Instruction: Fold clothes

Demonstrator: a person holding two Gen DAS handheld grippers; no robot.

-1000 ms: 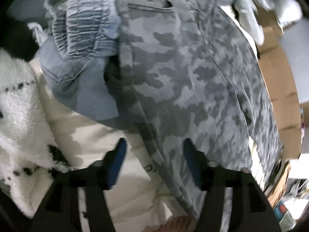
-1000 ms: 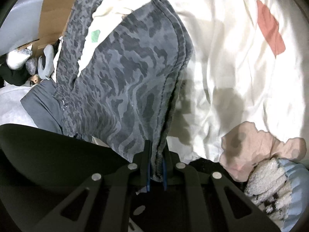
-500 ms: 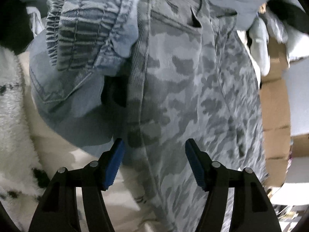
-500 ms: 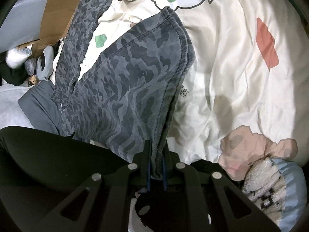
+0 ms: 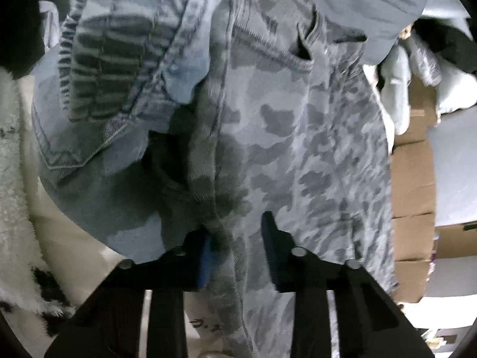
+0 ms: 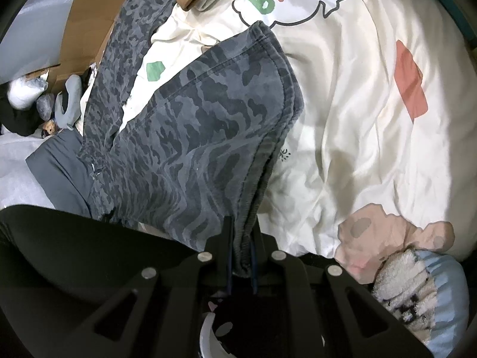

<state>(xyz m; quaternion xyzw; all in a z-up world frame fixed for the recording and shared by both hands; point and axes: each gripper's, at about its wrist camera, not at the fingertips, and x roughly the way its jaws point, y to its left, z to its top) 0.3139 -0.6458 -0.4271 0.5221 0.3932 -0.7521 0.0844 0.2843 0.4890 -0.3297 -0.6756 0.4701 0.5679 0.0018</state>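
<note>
Grey camouflage trousers fill the left wrist view, waistband and pocket at the top. My left gripper is open but narrow, and a folded seam of the trousers runs between its blue pads. In the right wrist view the same trousers lie doubled over on a cream duvet. My right gripper is shut on their ribbed edge near the bottom centre.
A light denim garment with an elastic band lies left of the trousers. White fleece sits at far left, fleece also at lower right. Cardboard boxes stand beyond the bed edge. A grey garment lies left.
My left gripper has moved forward over the trousers and its fingers have narrowed around the seam. The right gripper has kept its hold and pulled back slightly, showing more duvet.
</note>
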